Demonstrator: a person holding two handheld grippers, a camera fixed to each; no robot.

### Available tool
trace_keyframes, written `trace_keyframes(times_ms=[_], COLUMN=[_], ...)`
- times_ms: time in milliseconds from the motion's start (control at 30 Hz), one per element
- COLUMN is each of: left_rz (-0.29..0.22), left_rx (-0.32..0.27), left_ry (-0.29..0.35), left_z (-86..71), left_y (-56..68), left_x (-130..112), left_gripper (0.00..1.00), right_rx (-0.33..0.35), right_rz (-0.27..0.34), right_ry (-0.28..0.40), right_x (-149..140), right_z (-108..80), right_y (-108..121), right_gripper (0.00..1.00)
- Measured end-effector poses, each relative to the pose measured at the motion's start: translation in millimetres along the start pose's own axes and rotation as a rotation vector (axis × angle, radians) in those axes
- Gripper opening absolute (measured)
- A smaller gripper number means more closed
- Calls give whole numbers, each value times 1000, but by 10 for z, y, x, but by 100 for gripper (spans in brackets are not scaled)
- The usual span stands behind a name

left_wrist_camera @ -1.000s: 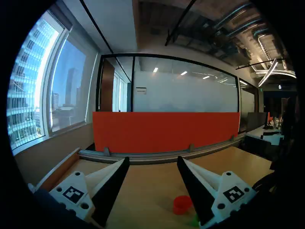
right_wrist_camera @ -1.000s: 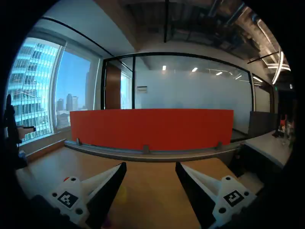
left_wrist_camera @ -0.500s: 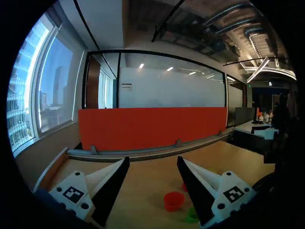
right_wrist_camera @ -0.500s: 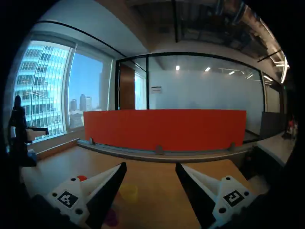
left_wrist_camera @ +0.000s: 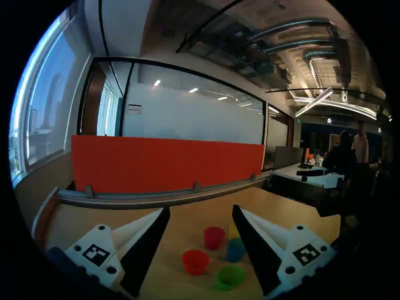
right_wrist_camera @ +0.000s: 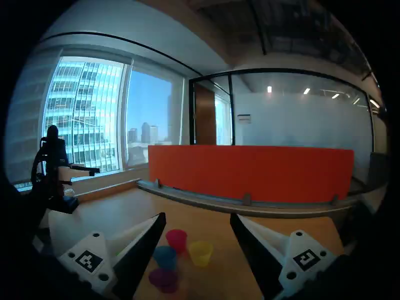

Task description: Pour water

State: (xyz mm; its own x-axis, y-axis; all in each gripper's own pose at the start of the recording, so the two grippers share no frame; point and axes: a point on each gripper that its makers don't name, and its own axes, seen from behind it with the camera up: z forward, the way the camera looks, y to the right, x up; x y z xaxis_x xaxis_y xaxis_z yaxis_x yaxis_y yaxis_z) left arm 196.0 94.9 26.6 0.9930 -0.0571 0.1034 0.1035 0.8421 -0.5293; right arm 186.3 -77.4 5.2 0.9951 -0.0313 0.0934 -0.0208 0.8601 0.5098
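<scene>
A cluster of small plastic cups stands on the wooden table (left_wrist_camera: 300,210). In the left gripper view I see an orange-red cup (left_wrist_camera: 195,261), a darker red cup (left_wrist_camera: 214,237), a blue cup (left_wrist_camera: 235,249), a green cup (left_wrist_camera: 230,276) and a yellow cup (left_wrist_camera: 232,230) partly behind my finger. My left gripper (left_wrist_camera: 200,210) is open above them, holding nothing. The right gripper view has a red cup (right_wrist_camera: 176,240), a yellow cup (right_wrist_camera: 200,252), a blue cup (right_wrist_camera: 165,256) and a purple cup (right_wrist_camera: 164,279). My right gripper (right_wrist_camera: 197,216) is open and apart from them.
An orange divider panel (left_wrist_camera: 165,162) on a metal rail closes off the table's far edge. Large windows (right_wrist_camera: 100,120) run along one side. A dark rig (right_wrist_camera: 52,172) sits at the left of the right gripper view. Two people (left_wrist_camera: 350,150) stand by desks far off.
The left gripper view has swung right and the right gripper view left. More cups have come into sight between each pair of fingers. Both grippers stay open.
</scene>
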Motion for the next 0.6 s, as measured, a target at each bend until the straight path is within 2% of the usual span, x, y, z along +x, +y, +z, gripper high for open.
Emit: trace_keyframes(times_ms=[200, 400, 600], left_rz=[7, 48, 67], left_rx=[-48, -87, -122], left_ry=[12, -42, -95], left_z=[-35, -85, -98], left_y=[82, 161, 211], left_x=[46, -89, -280], left_gripper=[92, 92, 92], right_rx=[30, 61, 107], right_rz=[-13, -30, -44], right_ry=[-12, -61, -121], right_x=[5, -57, -177], right_z=[13, 23, 10], right_y=[-48, -81, -161], right_gripper=[99, 100, 99])
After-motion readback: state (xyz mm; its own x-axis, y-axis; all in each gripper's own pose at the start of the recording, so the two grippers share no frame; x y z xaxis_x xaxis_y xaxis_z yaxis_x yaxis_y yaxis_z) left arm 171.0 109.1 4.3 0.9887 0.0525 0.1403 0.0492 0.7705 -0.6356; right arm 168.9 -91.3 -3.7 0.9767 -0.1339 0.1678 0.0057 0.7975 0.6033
